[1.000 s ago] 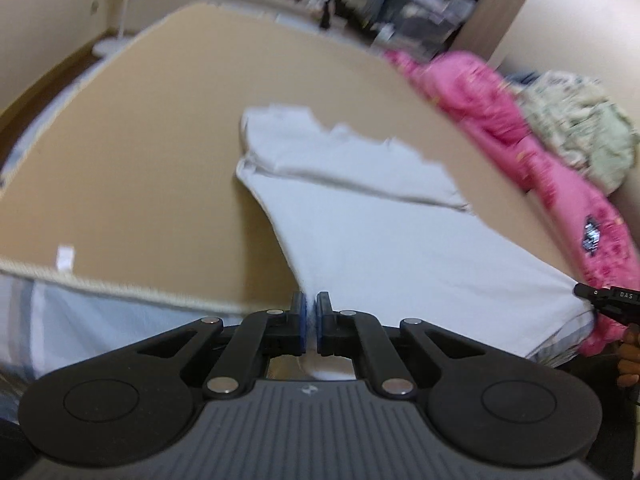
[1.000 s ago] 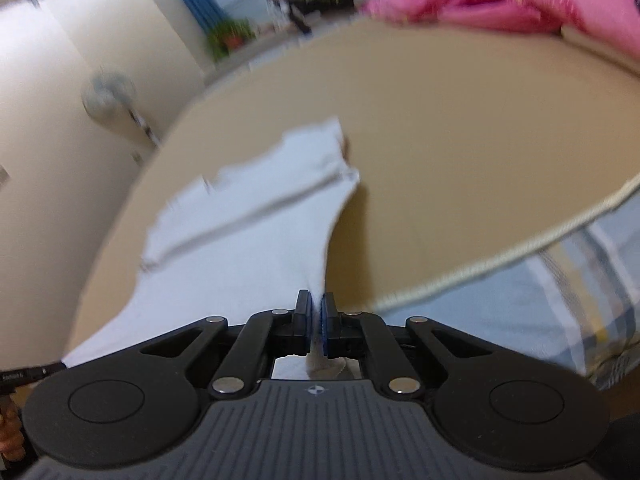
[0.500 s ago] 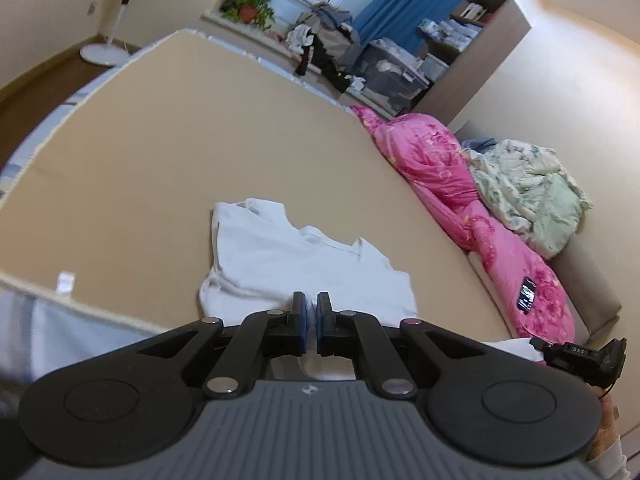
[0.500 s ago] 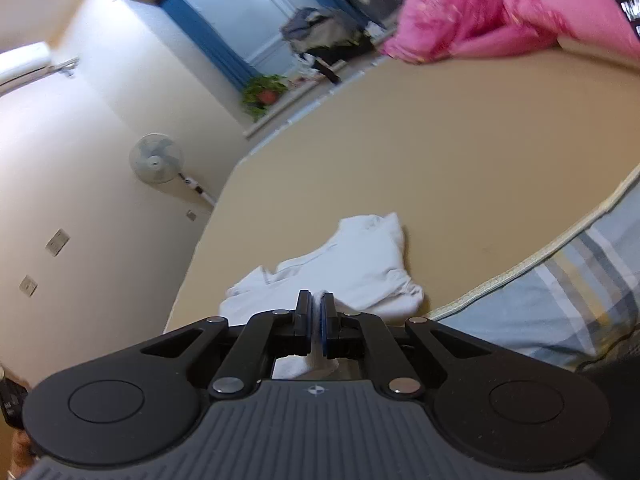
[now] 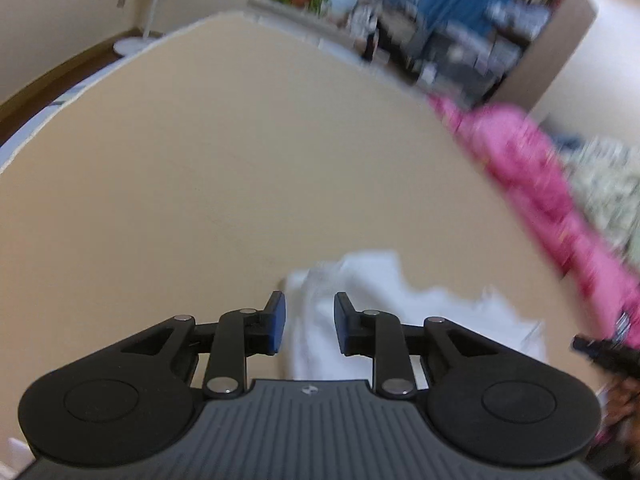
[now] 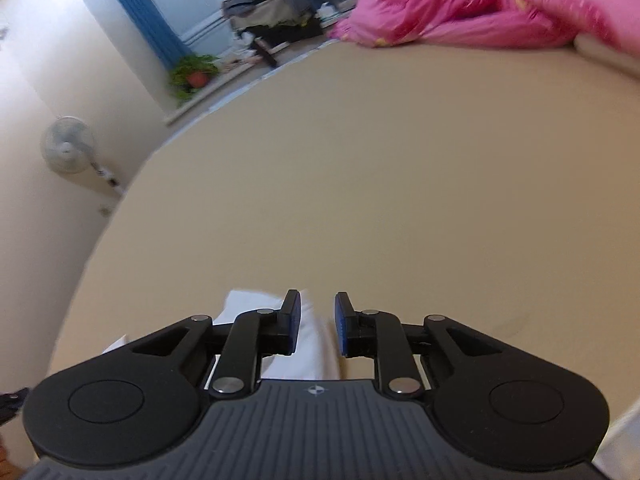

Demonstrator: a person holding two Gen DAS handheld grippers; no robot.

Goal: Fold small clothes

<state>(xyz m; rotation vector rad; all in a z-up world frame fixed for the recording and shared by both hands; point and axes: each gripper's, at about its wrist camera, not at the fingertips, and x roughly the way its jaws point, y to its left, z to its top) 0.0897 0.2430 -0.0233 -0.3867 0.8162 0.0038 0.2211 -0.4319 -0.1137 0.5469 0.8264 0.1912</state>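
Note:
A small white garment [image 5: 404,320] lies folded over on the tan bed surface [image 5: 240,160]. In the left wrist view my left gripper [image 5: 308,320] is open, with the garment's left edge below and between its fingers. In the right wrist view my right gripper [image 6: 316,324] is open over the garment's right edge [image 6: 316,344]; most of the cloth is hidden under the gripper body. Neither gripper holds the cloth. The right gripper's tip [image 5: 600,350] shows at the right edge of the left wrist view.
A pink quilt [image 5: 540,184] and a pale floral blanket [image 5: 608,184] lie along the bed's right side; the quilt also shows in the right wrist view [image 6: 460,4]. A fan [image 6: 66,148], a potted plant [image 6: 192,76] and blue curtains stand beyond the bed.
Both grippers carried the garment's near edge forward over its far part, then opened and let go. The garment now lies shorter, doubled over.

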